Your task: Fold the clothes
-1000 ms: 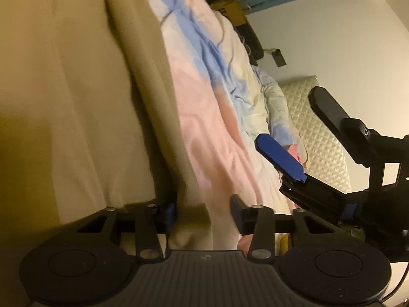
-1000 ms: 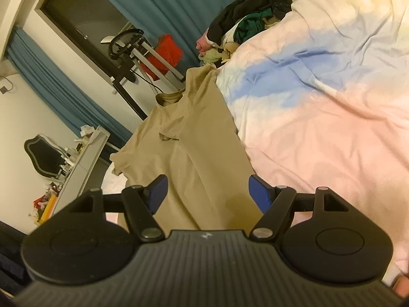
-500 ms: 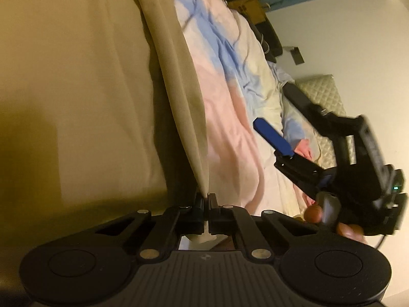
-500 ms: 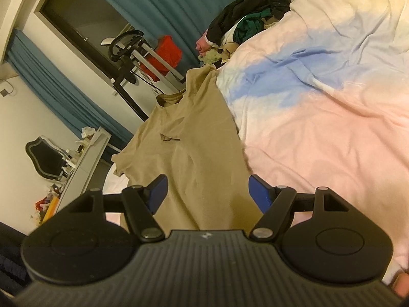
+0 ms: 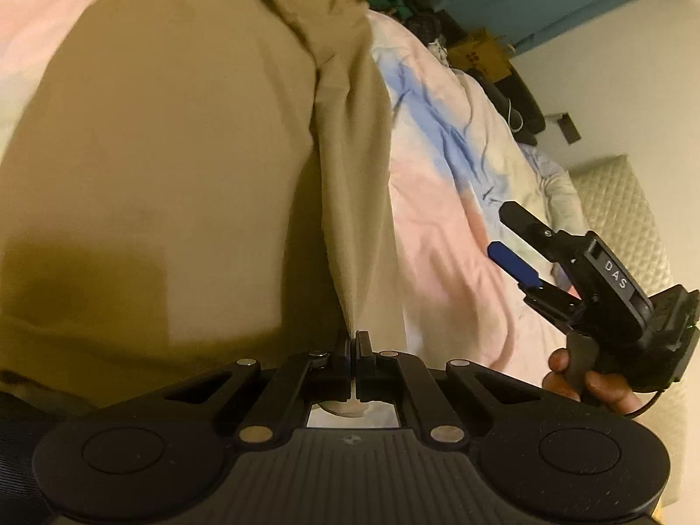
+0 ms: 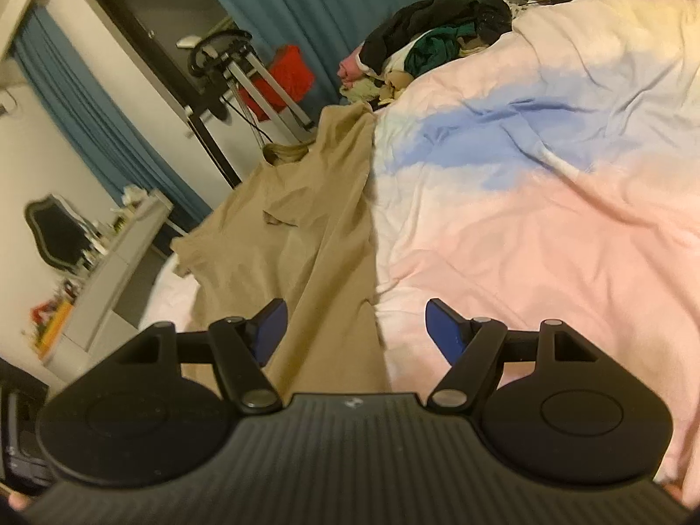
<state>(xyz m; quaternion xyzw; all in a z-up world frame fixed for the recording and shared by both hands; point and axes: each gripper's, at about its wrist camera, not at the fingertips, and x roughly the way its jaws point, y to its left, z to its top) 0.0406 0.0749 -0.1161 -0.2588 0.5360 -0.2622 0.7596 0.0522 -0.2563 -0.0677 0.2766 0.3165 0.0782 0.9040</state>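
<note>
Left gripper [image 5: 353, 341]: fingers pinched on the tan cotton shirt's [image 5: 175, 153] folded edge, lower centre. Right gripper [image 6: 356, 321]: fingers wide, empty, above pastel bedspread [image 6: 547, 218].

Dim, warm yellowish indoor lighting; casting a dark shadow patch on the tan garment [image 5: 183, 183]; bending and darkening at fisheye edges; blurring slightly throughout, grainy.

Both grippers are showing matte black ribbed bodies, round side discs and silver pivot screws; the right gripper [image 6: 356, 323] is wearing blue pads [image 6: 442, 326], white "DAS" lettering and a trailing black cable
</note>
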